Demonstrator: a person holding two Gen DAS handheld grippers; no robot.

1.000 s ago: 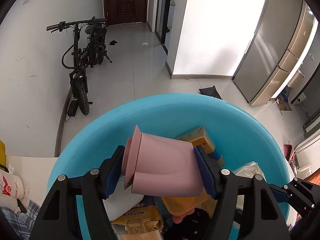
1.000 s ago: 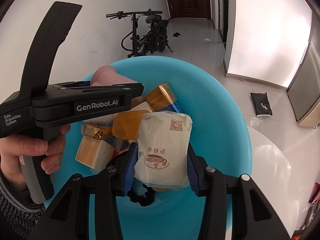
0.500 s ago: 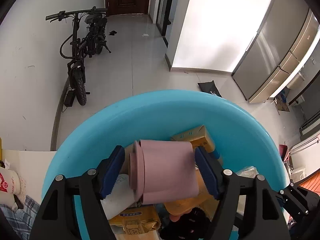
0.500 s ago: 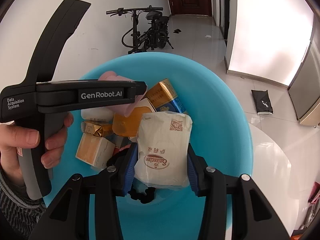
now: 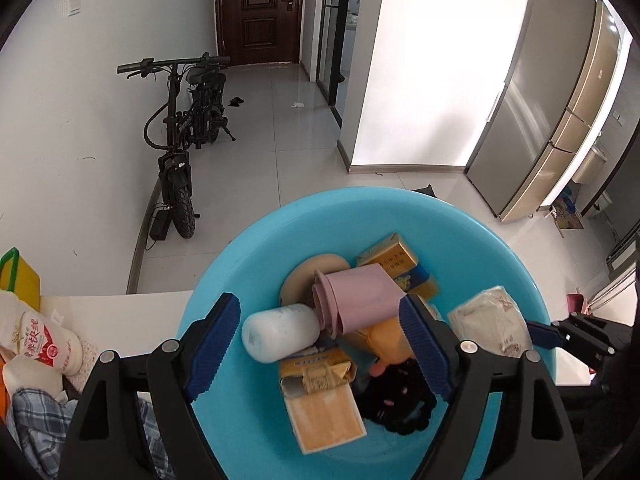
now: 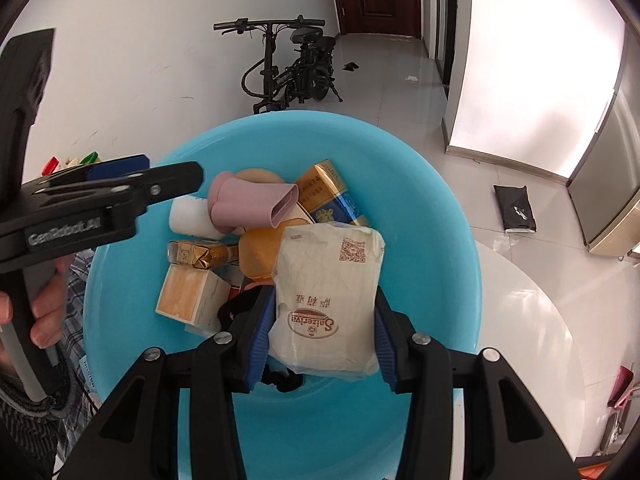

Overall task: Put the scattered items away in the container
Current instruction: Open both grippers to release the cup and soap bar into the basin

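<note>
Right hand-held gripper [image 6: 322,330] clamps the wipes pack [image 6: 328,300] over the blue basin [image 6: 432,216] — release low, centred; left hand-held gripper [image 5: 320,346] opening, empty — pink cup [image 5: 360,298] dropped.

left gripper [image 5: 320,344] jaws opening, right gripper [image 6: 322,332] clamped

Two wrist views, both tilted down into the blue basin [image 5: 224,280]

We look along each gripper's fingers, close above the basin, toward the hallway door [image 5: 260,8] and parked bike [image 5: 180,128]. From the left we see the right gripper's tip at the frame's right edge; from the right, the left gripper [image 6: 120,184] at the frame's left. Both share basin, bike, door.
</note>
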